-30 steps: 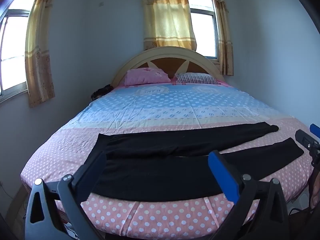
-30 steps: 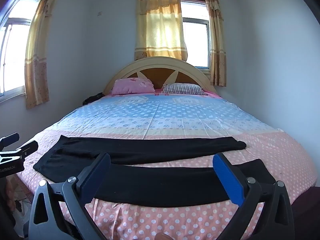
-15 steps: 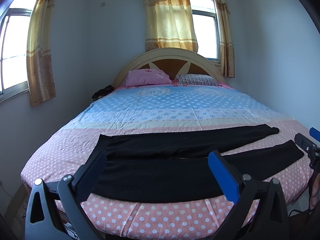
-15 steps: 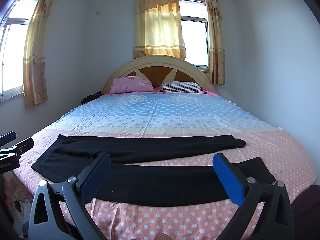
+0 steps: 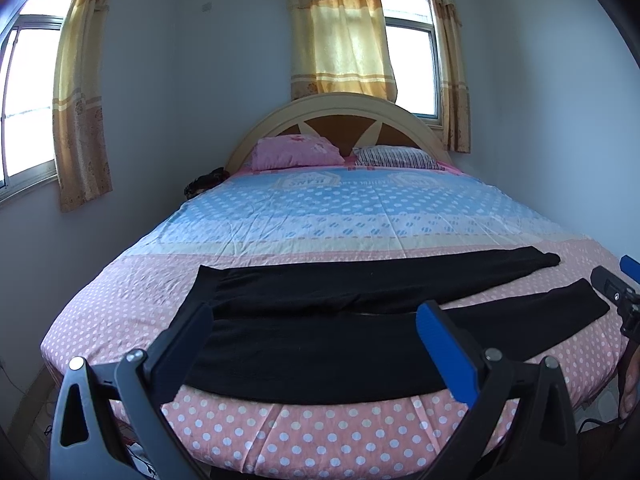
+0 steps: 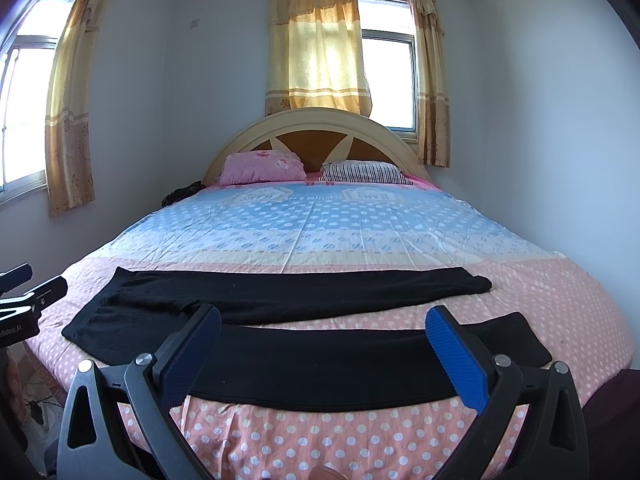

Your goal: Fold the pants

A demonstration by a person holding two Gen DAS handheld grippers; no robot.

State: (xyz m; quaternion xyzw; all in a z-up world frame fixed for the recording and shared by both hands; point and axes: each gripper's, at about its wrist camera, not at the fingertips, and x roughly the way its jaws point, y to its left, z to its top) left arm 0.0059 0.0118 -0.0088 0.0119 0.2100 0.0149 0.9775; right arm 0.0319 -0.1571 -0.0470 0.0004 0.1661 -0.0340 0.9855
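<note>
My left gripper (image 5: 312,344) and right gripper (image 6: 320,344) hover with jaws spread wide and empty at the foot of the bed (image 6: 320,440). The black pants (image 6: 300,360) lie flat across it, legs apart, unfolded. I judge the first fold is next: pinching the near leg's edge at both ends.

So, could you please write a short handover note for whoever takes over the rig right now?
Left claw: open, holding nothing, hovering at the foot of the bed.
Right claw: open, holding nothing, also at the foot.
Black pants: spread flat across the pink polka-dot end of the bed, waistband toward the left claw, both legs stretched toward the right claw and lying apart.
Done: pants laid out.
Left: every fold; probably start by laying one leg over the other.
</note>
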